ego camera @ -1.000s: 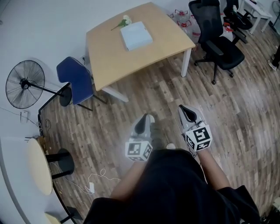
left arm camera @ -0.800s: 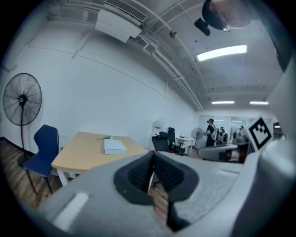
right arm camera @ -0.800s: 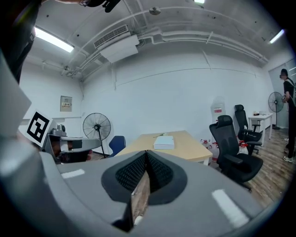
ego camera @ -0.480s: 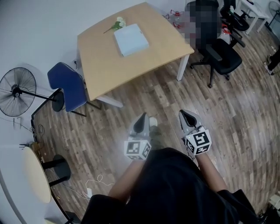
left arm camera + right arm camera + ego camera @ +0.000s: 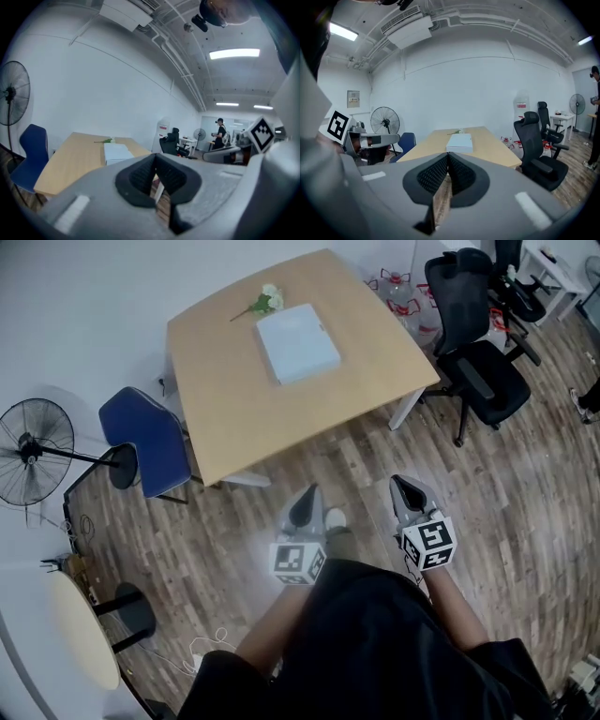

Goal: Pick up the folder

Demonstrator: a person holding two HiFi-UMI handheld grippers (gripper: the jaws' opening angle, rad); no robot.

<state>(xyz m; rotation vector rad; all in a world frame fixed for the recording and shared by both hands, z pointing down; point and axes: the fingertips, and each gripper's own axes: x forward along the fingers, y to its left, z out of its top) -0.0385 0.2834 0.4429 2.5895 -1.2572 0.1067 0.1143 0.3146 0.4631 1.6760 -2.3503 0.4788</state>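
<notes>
nearest me, over the wood floor (image 5: 525, 484), my left tongs (image 5: 308, 495) are pressed together with nothing in them, and my right tongs (image 5: 401, 486) are closed and empty too. ahead stands the desk (image 5: 234, 399), well apart from both. the folder (image 5: 298, 343), pale blue, lies flat on its far half, a flower sprig (image 5: 262, 304) just beyond it. a blue chair (image 5: 155, 439) stands at the desk's left, a black office chair (image 5: 478, 371) at its right.

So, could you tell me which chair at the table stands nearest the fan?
The blue chair, left of the table beside the fan; the black office chair stands opposite.
</notes>
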